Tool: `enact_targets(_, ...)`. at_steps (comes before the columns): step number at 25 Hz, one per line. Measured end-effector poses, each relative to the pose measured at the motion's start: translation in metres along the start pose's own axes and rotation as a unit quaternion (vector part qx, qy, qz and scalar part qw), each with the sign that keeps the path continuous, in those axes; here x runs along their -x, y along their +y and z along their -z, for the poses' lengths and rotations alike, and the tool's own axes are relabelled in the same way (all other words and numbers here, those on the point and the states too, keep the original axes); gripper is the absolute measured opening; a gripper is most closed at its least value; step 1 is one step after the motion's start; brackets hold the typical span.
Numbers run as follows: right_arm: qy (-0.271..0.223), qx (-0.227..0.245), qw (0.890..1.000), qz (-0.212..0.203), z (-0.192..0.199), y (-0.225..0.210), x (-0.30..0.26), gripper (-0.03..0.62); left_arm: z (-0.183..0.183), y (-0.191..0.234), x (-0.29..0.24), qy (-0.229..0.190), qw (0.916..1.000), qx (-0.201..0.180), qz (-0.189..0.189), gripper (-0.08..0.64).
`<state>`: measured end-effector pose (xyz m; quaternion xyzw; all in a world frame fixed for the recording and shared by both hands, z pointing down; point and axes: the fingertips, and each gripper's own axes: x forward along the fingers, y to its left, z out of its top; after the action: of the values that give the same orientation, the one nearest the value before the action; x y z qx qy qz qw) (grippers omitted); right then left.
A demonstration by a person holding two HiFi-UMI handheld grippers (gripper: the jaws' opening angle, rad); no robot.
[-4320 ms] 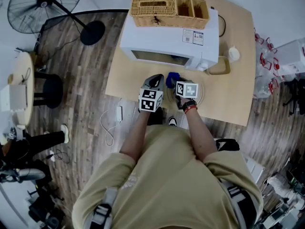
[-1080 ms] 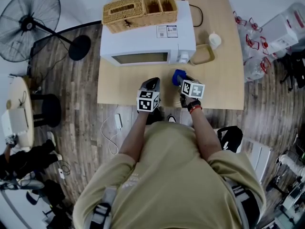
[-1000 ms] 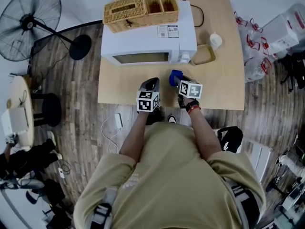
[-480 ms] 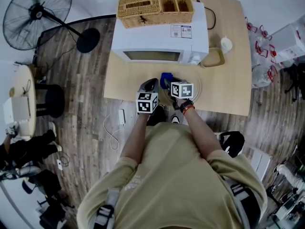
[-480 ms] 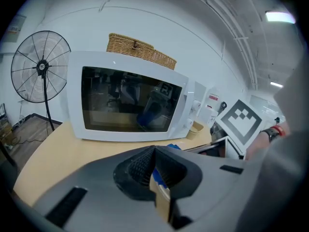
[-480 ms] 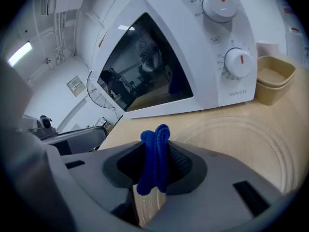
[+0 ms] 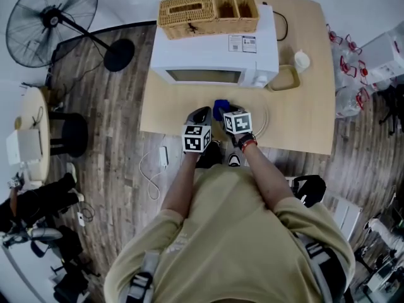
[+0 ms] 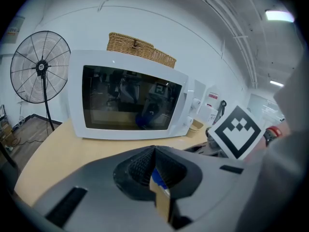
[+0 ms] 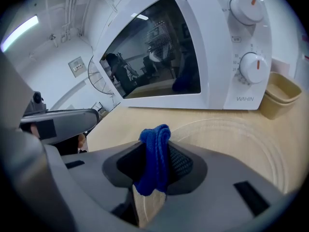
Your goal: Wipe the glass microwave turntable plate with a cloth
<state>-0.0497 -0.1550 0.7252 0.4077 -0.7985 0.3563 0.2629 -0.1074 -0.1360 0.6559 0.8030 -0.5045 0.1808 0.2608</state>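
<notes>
Head view: the left claw (image 7: 200, 115) and right claw (image 7: 229, 113) hang side by side over the bench (image 7: 297, 115). The glass plate (image 7: 260, 120) lies flat before the microwave (image 7: 214, 55).

Left gripper view: the jaws are pressed together. The blue speck behind them is perhaps cloth.

Right gripper view: the jaws pinch the blue cloth (image 9: 153, 161) above the plate's near rim.

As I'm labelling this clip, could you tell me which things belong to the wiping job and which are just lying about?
In the job: blue cloth, glass plate, right gripper clamping the cloth.
Just lying about: microwave, wicker basket, beige tub, white bottle, standing fan.
</notes>
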Motion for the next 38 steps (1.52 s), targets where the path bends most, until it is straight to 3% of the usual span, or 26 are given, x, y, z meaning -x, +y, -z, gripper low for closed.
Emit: enact_targets(38, -0.012, -0.035, 0.998, 0.047, 0.013, -0.075, 0.045, 0.149, -0.010, -0.066, -0.039, 0.012, 0.9980, -0.039, 0.049, 0.017)
